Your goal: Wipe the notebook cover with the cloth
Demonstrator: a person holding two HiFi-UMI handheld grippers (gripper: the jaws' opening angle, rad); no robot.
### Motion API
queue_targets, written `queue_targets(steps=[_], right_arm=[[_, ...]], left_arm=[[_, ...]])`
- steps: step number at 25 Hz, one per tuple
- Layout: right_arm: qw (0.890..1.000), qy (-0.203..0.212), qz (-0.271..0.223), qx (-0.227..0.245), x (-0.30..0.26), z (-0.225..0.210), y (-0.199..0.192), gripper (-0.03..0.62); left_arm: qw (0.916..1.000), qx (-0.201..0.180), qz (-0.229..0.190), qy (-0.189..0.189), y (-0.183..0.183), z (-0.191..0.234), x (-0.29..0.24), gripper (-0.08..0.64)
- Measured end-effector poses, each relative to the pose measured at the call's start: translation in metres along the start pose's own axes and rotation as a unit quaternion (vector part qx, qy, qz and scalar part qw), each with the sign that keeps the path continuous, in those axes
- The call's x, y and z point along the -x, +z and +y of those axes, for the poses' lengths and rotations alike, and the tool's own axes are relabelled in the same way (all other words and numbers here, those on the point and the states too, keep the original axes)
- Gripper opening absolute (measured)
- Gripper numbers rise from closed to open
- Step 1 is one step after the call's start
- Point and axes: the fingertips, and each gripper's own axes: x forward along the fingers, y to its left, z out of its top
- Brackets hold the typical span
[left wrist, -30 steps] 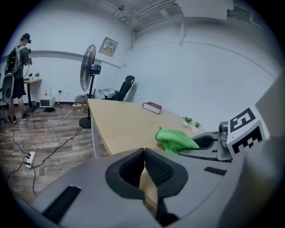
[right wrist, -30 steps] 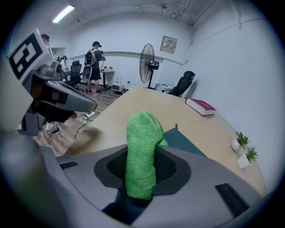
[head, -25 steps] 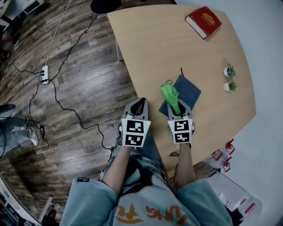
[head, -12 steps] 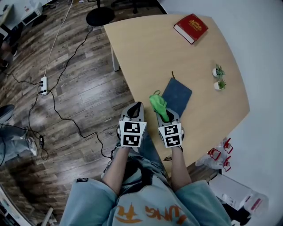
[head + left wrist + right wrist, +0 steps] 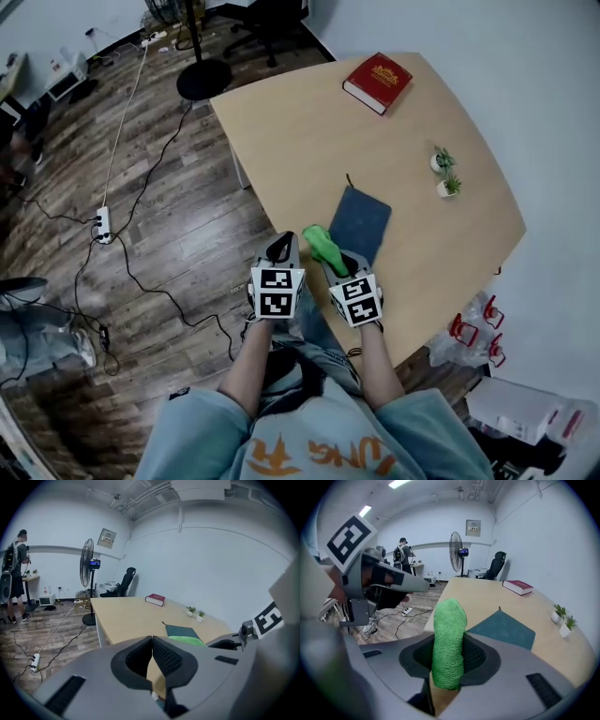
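Note:
A dark blue notebook (image 5: pixel 359 222) lies flat on the light wooden table (image 5: pixel 309 122), also in the right gripper view as the notebook (image 5: pixel 504 629) and in the left gripper view as the notebook (image 5: pixel 182 631). My right gripper (image 5: pixel 330 251) is shut on a green cloth (image 5: pixel 322 246), held just short of the notebook's near left corner. The cloth (image 5: pixel 448 641) stands up between the jaws. My left gripper (image 5: pixel 281 248) is shut and empty, at the table's near edge, left of the right one.
A red book (image 5: pixel 377 82) lies at the table's far end. Two small potted plants (image 5: pixel 442 171) stand near the right edge. Cables and a power strip (image 5: pixel 104 226) run over the wooden floor at left. A fan (image 5: pixel 87 569) and an office chair (image 5: pixel 125 581) stand beyond the table.
Both grippers and the cloth have drawn back toward the near table edge, away from the notebook. The head camera has lifted, so more of the room's far end shows.

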Motion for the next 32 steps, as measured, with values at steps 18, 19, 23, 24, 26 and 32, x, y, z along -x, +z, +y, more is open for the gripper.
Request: queue_targets(steps=[18,19,23,24,26,32], right_arm=[[0.996,-0.081,-0.044,-0.024,0.019,-0.105,0.031,0.109],[0.995,-0.085,-0.044,-0.024,0.017,-0.111,0.032,0.109],[0.994,-0.1,-0.042,-0.028,0.009,-0.132,0.034,0.109],[0.993,-0.102,-0.042,-0.029,0.007,-0.136,0.035,0.109],[0.993,-0.106,-0.041,-0.029,0.002,-0.146,0.037,0.109],[0.993,-0.113,-0.031,-0.033,-0.017,-0.178,0.035,0.11]], left_arm=[[0.9995,0.006,0.019,-0.025,0.011,-0.029,-0.067,0.021],[0.9994,0.007,0.023,-0.027,0.01,-0.03,-0.07,0.021],[0.9989,0.007,0.031,-0.033,0.008,-0.033,-0.082,0.021],[0.9988,0.007,0.034,-0.034,0.008,-0.032,-0.085,0.021],[0.9987,0.008,0.038,-0.035,0.01,-0.033,-0.092,0.021],[0.9974,0.004,0.053,-0.048,0.008,-0.043,-0.117,0.021]])
